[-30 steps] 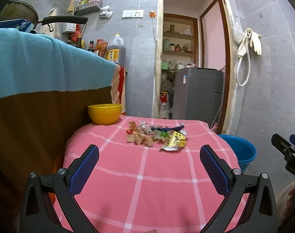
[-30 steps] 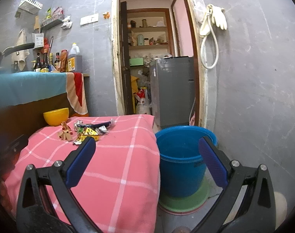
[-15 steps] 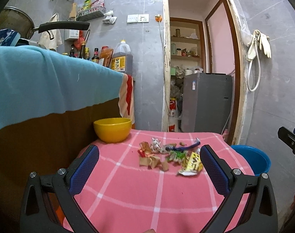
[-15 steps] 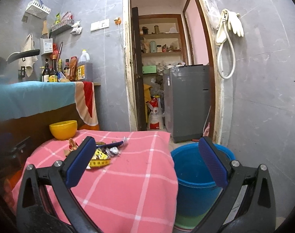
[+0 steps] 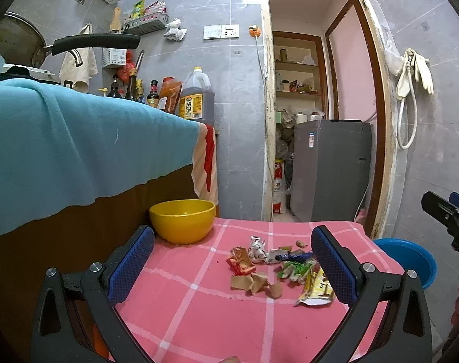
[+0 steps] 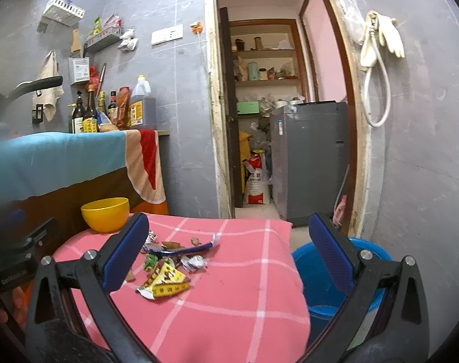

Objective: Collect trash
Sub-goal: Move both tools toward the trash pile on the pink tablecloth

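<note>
Both my grippers, left [image 5: 232,260] and right [image 6: 229,251], spread wide, empty. Trash pile [image 5: 278,267] sits mid-table toward far edge, yellow bowl [image 5: 182,220] at far-left corner. Risk: flimsy wrappers slipping out short of blue bucket [image 6: 335,284] below right edge.

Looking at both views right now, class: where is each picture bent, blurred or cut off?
Left wrist view: fisheye bows the wooden door frame, corners black; crumpled wrappers sharp. Right wrist view: same bending; the other hand-held gripper at the left edge is blurred, and the pink checked cloth's near edge is soft.
</note>
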Available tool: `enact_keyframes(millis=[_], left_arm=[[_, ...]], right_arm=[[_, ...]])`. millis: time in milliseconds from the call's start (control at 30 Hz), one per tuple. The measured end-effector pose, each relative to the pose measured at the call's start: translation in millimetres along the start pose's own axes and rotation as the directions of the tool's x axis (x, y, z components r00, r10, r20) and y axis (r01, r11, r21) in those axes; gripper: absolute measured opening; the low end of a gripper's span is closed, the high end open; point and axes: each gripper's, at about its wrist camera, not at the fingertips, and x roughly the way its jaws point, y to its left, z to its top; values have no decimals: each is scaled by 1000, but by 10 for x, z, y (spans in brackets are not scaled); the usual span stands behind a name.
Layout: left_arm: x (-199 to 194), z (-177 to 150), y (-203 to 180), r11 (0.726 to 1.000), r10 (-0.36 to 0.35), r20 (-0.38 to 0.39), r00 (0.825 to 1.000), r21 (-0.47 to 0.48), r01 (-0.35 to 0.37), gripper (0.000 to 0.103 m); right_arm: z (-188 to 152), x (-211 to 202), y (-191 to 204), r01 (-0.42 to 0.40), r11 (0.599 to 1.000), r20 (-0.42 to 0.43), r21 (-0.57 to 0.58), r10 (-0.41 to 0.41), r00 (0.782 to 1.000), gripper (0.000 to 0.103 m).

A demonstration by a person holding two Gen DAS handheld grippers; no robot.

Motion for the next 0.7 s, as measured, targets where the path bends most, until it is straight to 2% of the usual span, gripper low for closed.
enact_keyframes(millis=[167,367,600,667,700], left_arm=[[142,-21,50,1000,-6,-29,1000,9,6,102],[389,-91,134,1000,-31,-138,990,-6,31,102],[661,-209,154,996,-89,-276,957,-25,86,101],[721,-249,138,994,-109,-311,944,-30,105,92],[775,-277,129,993,-121,-341,932,-32,117,90]], right_arm=[[-20,195,102,-27,999,-25,-29,26,999,103],[-116,433,191,-72,996,-105,-56,66,992,103],[-257,700,256,-149,987,-236,-65,130,963,102],[-310,779,258,-168,984,-280,-55,147,949,98],[-334,812,261,-177,983,-298,-53,153,942,93]])
